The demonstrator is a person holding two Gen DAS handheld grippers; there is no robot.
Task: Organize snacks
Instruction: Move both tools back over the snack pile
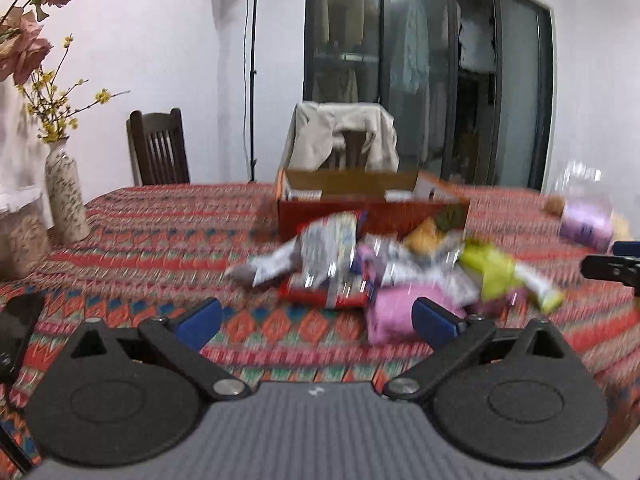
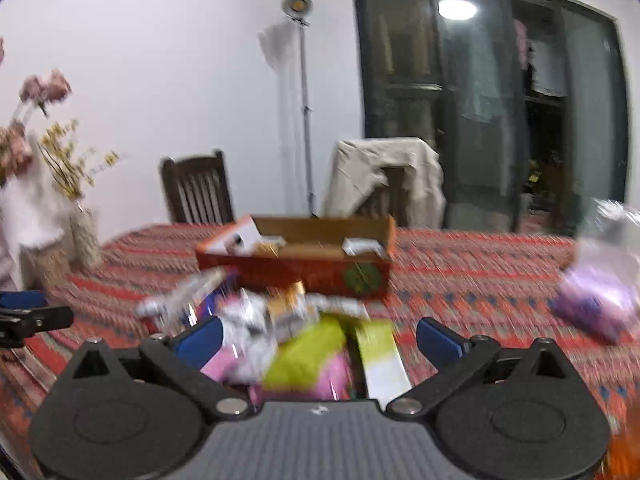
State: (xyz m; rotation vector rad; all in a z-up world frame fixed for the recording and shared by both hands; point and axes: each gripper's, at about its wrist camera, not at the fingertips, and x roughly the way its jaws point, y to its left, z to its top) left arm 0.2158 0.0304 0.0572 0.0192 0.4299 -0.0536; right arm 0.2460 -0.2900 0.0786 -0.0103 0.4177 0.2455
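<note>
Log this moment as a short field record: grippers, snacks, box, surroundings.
left gripper: open, empty, above tablecloth before the pile
right gripper: open, empty, over the pile
snack pile: loose packets heaped on the patterned tablecloth, blurred
yellow-green packet: nearest the right gripper
cardboard box: open, behind the pile
vase: far left, holding flowers

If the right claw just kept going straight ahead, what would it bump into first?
Most likely the yellow-green snack packet, lying right between the open right claw fingers at the near edge of the snack pile. The red cardboard box sits farther behind. Blur makes depth uncertain.
</note>
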